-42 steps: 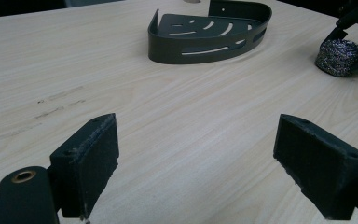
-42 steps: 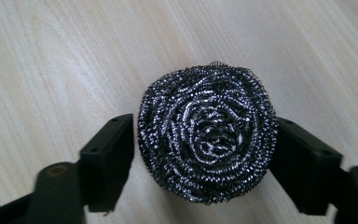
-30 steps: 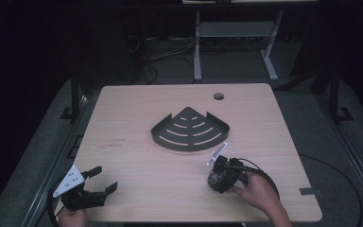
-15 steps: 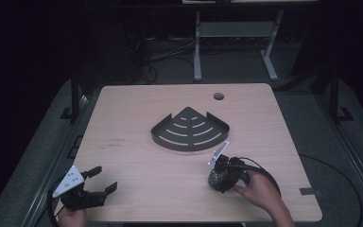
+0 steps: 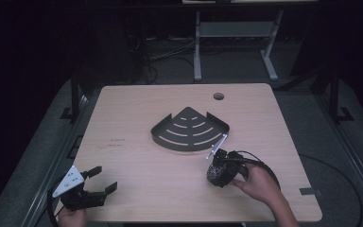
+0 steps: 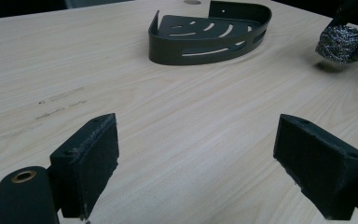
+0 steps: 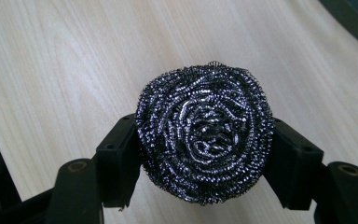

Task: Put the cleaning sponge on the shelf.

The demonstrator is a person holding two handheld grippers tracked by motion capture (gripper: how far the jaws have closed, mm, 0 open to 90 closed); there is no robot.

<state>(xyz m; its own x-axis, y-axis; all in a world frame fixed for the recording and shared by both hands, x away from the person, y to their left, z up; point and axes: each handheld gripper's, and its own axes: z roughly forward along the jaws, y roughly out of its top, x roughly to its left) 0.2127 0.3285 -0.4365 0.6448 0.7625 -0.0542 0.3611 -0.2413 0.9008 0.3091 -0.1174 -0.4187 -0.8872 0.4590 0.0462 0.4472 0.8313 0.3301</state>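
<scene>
Wooden table (image 5: 137, 142), one corner rack (image 5: 189, 130), one steel scourer (image 7: 205, 133), two tools

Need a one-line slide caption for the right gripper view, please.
Right gripper shut on a steel scourer, held over the wooden table.

The high view is looking forward and down from above the near edge, taking in the whole table (image 5: 123, 113). The left gripper view is sitting low at the near left corner, facing across the wood toward the corner shelf (image 6: 205, 35). The right gripper view is looking steeply down, very close to the steel scourer (image 7: 205, 140). All three are sharing the tabletop.
</scene>
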